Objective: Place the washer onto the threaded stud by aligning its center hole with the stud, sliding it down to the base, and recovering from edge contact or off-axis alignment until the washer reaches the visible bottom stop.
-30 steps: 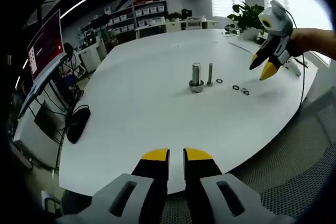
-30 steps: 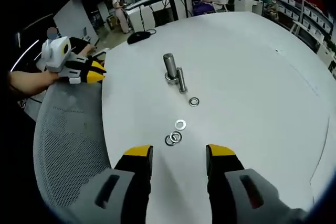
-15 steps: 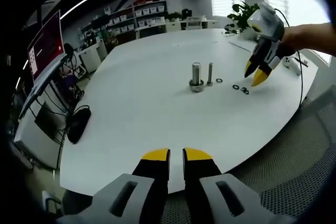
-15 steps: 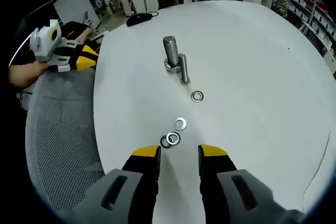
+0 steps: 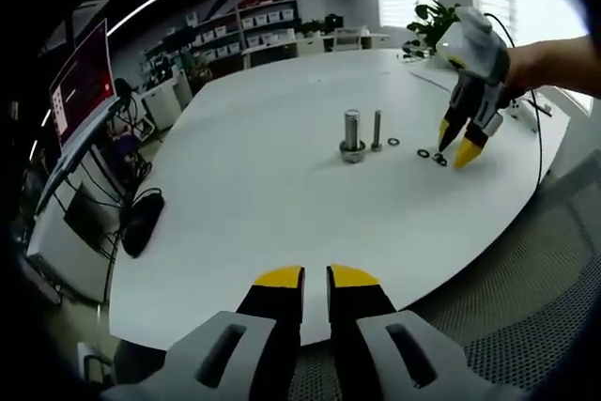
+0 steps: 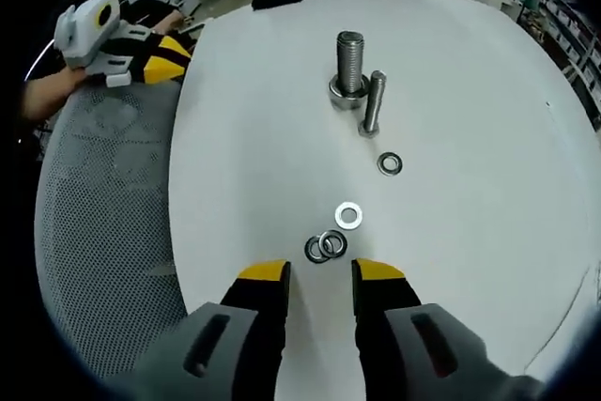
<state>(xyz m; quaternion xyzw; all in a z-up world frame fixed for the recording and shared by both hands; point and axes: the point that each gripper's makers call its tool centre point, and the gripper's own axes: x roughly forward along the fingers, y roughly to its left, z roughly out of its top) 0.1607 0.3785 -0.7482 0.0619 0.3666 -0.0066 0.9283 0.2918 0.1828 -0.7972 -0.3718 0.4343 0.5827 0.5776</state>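
Note:
Two steel studs stand upright mid-table: a thick stud with a nut-like base, and a thin threaded stud beside it. Several washers lie flat: one near the thin stud, a single one, and an overlapping pair. My right gripper hangs just short of the pair, open by a narrow gap with nothing between its fingers. My left gripper stays shut at the table's near edge, far from the studs.
The round white table carries a cable at its far right. A mesh chair sits beside the table edge under the left gripper. A black object lies off the table's left side. Shelves and desks line the room behind.
My right gripper has come down and forward to the overlapping washers, its jaws narrowing from wide apart. The left gripper has held still.

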